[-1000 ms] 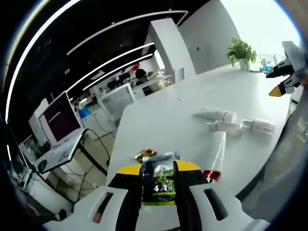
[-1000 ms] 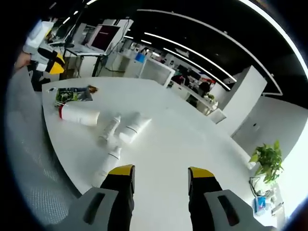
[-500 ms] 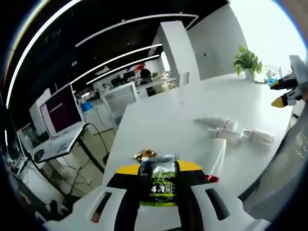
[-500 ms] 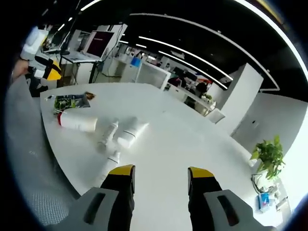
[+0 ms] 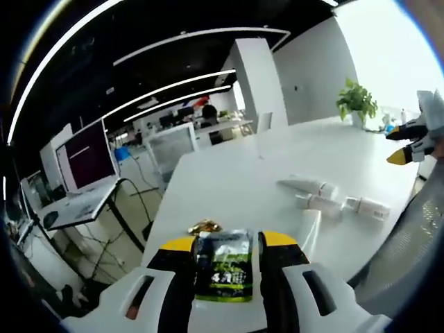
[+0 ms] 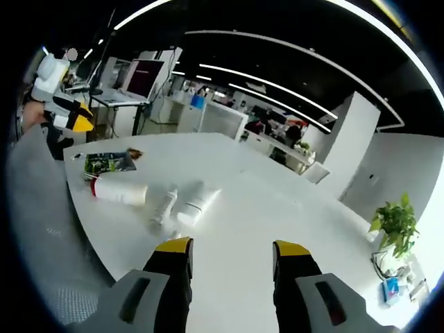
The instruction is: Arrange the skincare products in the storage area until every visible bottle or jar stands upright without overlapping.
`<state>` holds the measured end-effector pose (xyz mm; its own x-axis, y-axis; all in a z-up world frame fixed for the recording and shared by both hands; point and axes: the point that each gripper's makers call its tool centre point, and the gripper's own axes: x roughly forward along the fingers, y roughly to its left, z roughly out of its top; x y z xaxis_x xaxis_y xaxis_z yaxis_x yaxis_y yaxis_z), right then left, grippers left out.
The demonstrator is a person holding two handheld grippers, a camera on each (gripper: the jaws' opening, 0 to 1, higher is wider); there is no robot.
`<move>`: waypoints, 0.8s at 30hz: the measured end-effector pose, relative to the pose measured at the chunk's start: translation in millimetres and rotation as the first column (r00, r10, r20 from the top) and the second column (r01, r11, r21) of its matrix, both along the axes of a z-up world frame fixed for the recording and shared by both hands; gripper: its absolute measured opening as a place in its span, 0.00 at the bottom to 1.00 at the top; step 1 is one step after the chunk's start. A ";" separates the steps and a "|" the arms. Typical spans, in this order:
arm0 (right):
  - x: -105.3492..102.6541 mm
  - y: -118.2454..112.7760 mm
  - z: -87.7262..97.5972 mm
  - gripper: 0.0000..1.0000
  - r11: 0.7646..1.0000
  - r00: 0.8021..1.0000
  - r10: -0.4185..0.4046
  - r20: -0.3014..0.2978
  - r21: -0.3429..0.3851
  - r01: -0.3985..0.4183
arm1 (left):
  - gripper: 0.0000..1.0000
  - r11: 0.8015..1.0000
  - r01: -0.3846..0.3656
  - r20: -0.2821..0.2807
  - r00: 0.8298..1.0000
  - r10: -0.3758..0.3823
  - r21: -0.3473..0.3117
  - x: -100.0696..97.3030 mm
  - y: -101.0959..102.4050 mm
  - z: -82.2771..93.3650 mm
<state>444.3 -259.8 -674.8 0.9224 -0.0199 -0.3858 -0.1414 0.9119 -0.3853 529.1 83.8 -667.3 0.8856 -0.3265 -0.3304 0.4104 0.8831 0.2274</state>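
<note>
Tubes, white plastic (image 6: 196,200), still lie flat on the white desk (image 6: 263,208); left tongs (image 5: 223,244) have lifted off the green sachet (image 5: 223,266); right tongs (image 6: 229,246) spread, empty.

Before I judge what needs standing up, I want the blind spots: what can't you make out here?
- Green sachet, left gripper view: print too blurred to read; whether the left tool touches it is unclear.
- Red-capped bottle: cap end hidden behind that tool.
- White tubes, right gripper view: too small to count or read.
</note>
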 end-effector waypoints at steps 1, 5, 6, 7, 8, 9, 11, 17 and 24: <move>0.4 0.1 0.7 0.43 1.000 1.000 0.001 0.002 0.003 -0.001 | 0.37 1.000 0.000 0.001 1.000 0.000 -0.001 -0.1 0.0 0.2; 3.1 -1.8 3.0 0.45 0.999 1.000 -0.006 0.003 0.049 0.006 | 0.37 1.000 -0.007 0.000 1.000 0.007 -0.020 0.6 2.0 1.1; 3.6 -1.5 3.5 0.45 0.998 1.000 -0.004 0.003 0.061 0.003 | 0.37 1.000 -0.008 -0.003 1.000 0.008 -0.024 0.7 2.2 0.9; 4.1 -1.0 3.8 0.45 0.997 1.000 -0.001 0.002 0.073 0.001 | 0.37 1.000 -0.008 -0.004 1.000 0.008 -0.026 0.6 2.2 0.8; 4.7 -0.3 4.7 0.45 0.996 1.000 0.000 0.002 0.093 -0.001 | 0.37 1.000 -0.008 -0.006 1.000 0.008 -0.026 0.3 2.0 0.4; 5.7 0.9 6.2 0.46 0.994 1.000 0.006 0.003 0.107 -0.006 | 0.37 1.000 -0.008 -0.007 1.000 0.007 -0.024 0.2 1.9 0.1; 6.9 2.1 9.1 0.45 0.992 1.000 0.008 0.007 0.124 -0.009 | 0.37 1.000 -0.008 -0.007 1.000 0.008 -0.007 -0.3 1.4 -0.8; 18.8 4.3 22.3 0.44 0.986 0.999 -0.005 0.045 0.165 -0.002 | 0.36 0.996 0.006 -0.004 1.000 -0.006 0.084 -2.5 -4.2 -5.1; 25.7 17.8 11.4 0.43 0.990 1.000 0.024 0.013 0.142 -0.026 | 0.36 0.995 0.011 -0.019 1.000 -0.009 0.099 -2.7 -3.4 -8.1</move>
